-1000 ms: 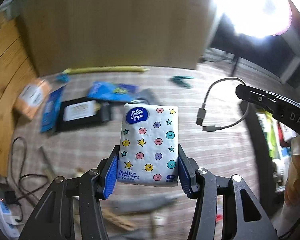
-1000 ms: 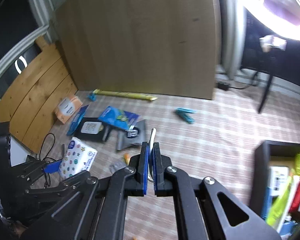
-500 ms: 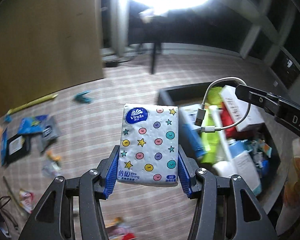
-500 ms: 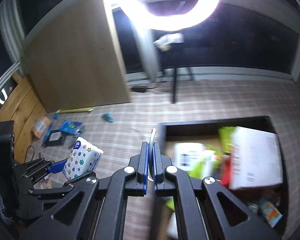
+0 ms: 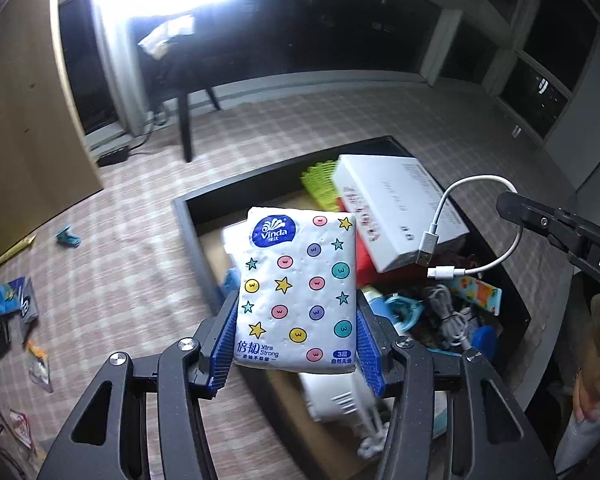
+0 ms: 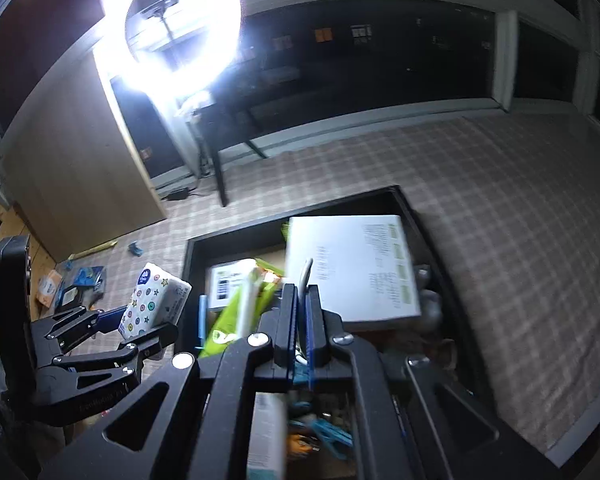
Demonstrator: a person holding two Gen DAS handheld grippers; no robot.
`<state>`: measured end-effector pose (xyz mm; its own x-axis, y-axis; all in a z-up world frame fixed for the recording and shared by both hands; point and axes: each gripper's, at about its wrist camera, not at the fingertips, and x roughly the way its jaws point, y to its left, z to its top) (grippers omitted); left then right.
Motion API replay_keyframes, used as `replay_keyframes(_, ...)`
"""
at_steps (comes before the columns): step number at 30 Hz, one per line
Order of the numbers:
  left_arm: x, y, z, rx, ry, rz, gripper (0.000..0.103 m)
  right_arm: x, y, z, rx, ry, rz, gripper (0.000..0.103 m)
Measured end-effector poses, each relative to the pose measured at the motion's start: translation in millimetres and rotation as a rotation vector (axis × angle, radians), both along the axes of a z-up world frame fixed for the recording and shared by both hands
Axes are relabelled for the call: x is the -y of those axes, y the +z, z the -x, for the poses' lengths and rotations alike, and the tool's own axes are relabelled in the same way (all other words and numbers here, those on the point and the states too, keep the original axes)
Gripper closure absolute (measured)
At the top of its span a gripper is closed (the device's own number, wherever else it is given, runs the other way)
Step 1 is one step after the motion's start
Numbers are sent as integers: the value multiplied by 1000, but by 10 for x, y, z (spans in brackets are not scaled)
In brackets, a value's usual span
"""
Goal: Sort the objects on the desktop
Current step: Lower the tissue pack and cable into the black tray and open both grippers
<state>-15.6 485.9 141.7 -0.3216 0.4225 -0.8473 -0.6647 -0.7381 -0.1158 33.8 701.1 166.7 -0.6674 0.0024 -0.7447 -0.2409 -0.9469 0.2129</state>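
Pinching the lower edges of a white tissue pack (image 5: 298, 288) between its blue pads, the left claw (image 5: 296, 354) holds it upright above the near-left part of a black bin (image 5: 188, 220). The right claw (image 6: 299, 320), jaws pressed together, grips a short white USB cable (image 5: 476, 224) over the same bin, which is full of boxes and packets, a white box (image 6: 352, 268) uppermost. The checked surface (image 5: 112, 272) beyond carries scattered packets.
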Motion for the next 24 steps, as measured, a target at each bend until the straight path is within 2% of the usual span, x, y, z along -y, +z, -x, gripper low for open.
replay_keyframes(4, -160, 4, -72, -2, -28, 9, 50, -99, -6, -81, 6, -5, -2, 99)
replay_keyframes(5, -197, 5, -86, -4, -29, 16, 42, -109, -10, -93, 13, 4, 1, 98)
replay_keyframes(7, -231, 16, -94, 0, -25, 15, 32, -128, -28, -89, 33, 2, -4, 89)
replay_keyframes(9, -232, 29, -103, 1, -21, 7, 32, -143, -35, -95, 42, -9, -13, 66)
replay_keyframes(16, -138, 21, -87, 7, -5, 15, 32, -101, -23, -111, 41, -8, -30, 64)
replay_keyframes(24, 186, 25, 37, 9, 59, 11, 32, 16, 36, -15, 28, 4, -24, 64)
